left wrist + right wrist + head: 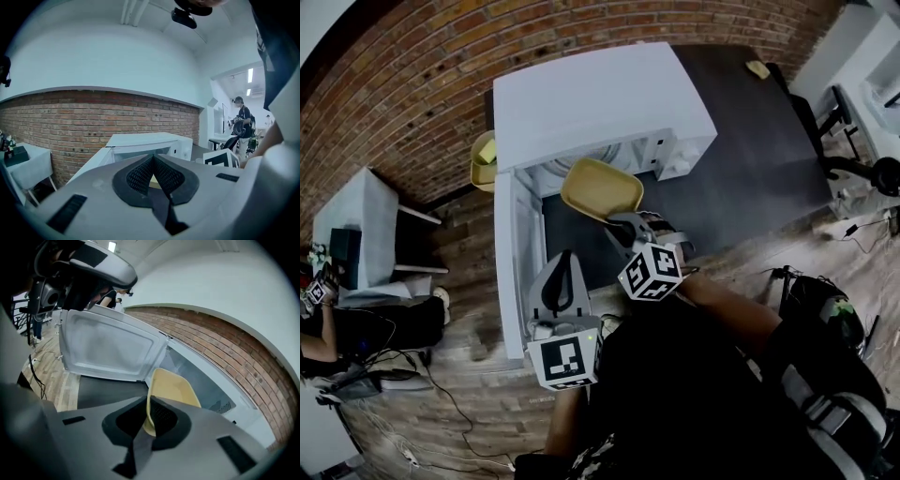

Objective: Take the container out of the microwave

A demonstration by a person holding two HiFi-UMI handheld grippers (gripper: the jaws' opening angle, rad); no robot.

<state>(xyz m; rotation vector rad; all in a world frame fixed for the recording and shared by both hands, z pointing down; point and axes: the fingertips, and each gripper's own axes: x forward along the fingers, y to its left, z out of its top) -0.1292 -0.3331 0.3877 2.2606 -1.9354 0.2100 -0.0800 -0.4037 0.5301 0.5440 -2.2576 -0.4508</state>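
Right gripper clamped on the rim of the yellow container, held tilted just outside the open microwave; left gripper closed, empty, beside the open door.

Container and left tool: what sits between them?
Nothing but bare dark table, as the head view shows; the left tool stands clear of the container, which the right tool grips.
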